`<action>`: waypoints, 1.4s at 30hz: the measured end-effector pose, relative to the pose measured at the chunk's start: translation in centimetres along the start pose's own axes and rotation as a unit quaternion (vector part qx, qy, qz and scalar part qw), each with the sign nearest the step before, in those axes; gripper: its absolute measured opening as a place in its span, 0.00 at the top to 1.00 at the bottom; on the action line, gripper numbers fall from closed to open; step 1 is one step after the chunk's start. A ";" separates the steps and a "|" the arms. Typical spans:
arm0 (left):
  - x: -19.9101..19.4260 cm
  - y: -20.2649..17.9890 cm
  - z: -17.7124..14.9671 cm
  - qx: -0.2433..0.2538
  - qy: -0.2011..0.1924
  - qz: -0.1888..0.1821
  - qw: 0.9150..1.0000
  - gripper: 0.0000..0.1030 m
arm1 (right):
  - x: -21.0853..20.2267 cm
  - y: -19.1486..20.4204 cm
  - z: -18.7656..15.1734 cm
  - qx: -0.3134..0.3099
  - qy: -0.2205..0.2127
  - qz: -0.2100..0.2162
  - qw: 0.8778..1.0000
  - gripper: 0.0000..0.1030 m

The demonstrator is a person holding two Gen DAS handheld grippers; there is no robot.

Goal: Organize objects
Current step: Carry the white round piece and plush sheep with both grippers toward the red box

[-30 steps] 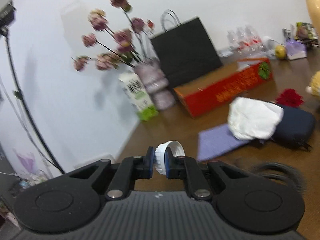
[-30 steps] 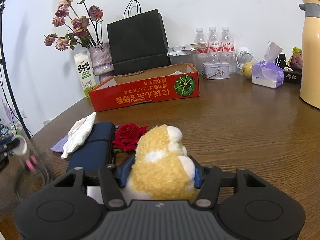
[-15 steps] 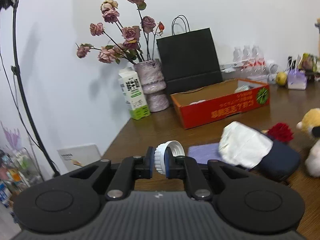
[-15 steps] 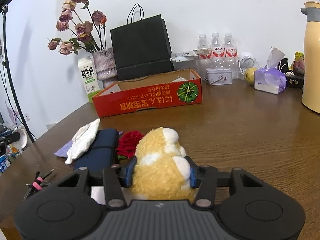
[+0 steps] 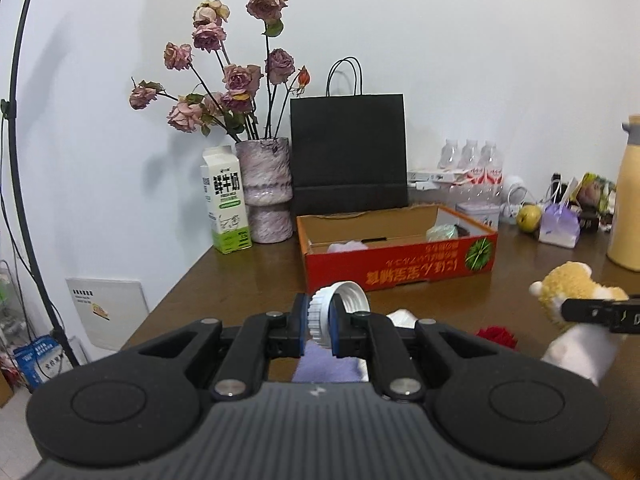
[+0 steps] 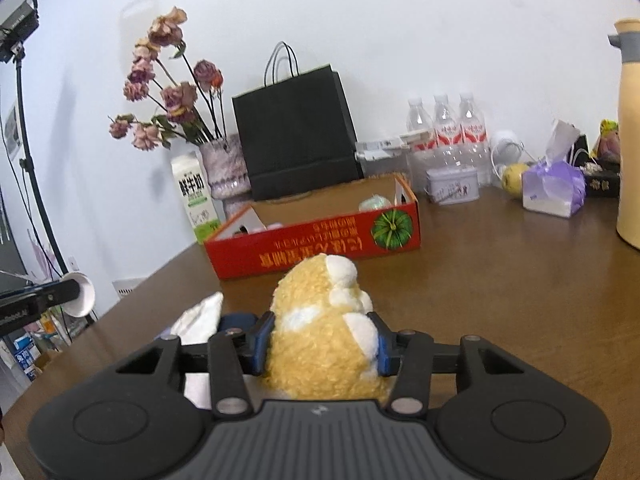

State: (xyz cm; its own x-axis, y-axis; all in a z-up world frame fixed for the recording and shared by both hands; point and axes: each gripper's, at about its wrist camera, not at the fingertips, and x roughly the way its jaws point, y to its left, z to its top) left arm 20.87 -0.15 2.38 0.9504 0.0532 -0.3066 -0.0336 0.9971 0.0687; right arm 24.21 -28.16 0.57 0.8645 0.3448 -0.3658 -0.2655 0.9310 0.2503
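Note:
My left gripper (image 5: 320, 330) is shut on a white screw cap (image 5: 334, 308), held above the table in front of the red cardboard box (image 5: 400, 270). The cap also shows at the left of the right wrist view (image 6: 80, 294). My right gripper (image 6: 322, 346) is shut on a yellow and white plush toy (image 6: 320, 320), lifted off the table and facing the same red box (image 6: 316, 246). The plush shows at the right edge of the left wrist view (image 5: 572, 292). The box holds a few small items.
Behind the box stand a black paper bag (image 5: 348, 152), a vase of dried roses (image 5: 266, 188) and a milk carton (image 5: 226, 200). Water bottles (image 6: 452, 132), a tin (image 6: 452, 186), a purple tissue pack (image 6: 554, 186) and a yellow jug (image 6: 628, 136) stand at right. A white cloth (image 6: 200, 318) lies below.
Both grippers have risen and turned toward the red box, each still holding its object. The cloth, pouch and rose on the table have dropped low in view.

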 end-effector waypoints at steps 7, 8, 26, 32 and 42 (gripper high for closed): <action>1.1 -1.6 2.2 -0.005 -0.008 -0.001 1.000 0.89 | 1.0 0.6 2.2 -0.001 -0.015 0.014 1.000 0.55; 1.3 -1.8 2.4 -0.006 -0.008 0.000 1.000 0.89 | 1.2 0.6 2.5 -0.001 -0.015 0.015 1.000 0.55; 6.6 -3.8 6.0 -0.034 0.010 0.006 0.999 0.89 | 6.2 0.0 7.0 0.005 -0.020 0.030 0.999 0.55; 8.8 -3.9 7.4 -0.049 0.015 0.010 0.999 0.89 | 8.2 0.0 8.7 0.005 -0.024 0.031 0.999 0.55; 12.8 -4.1 9.5 -0.070 0.028 0.011 0.997 0.89 | 12.3 -0.1 11.1 0.011 -0.033 0.034 0.999 0.55</action>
State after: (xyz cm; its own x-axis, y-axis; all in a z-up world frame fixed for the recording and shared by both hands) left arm 36.08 -4.06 7.17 0.9305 0.0746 -0.3587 -0.1009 0.9934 -0.0551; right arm 39.56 -25.34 5.98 0.8714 0.3974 -0.2877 -0.3154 0.9029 0.2921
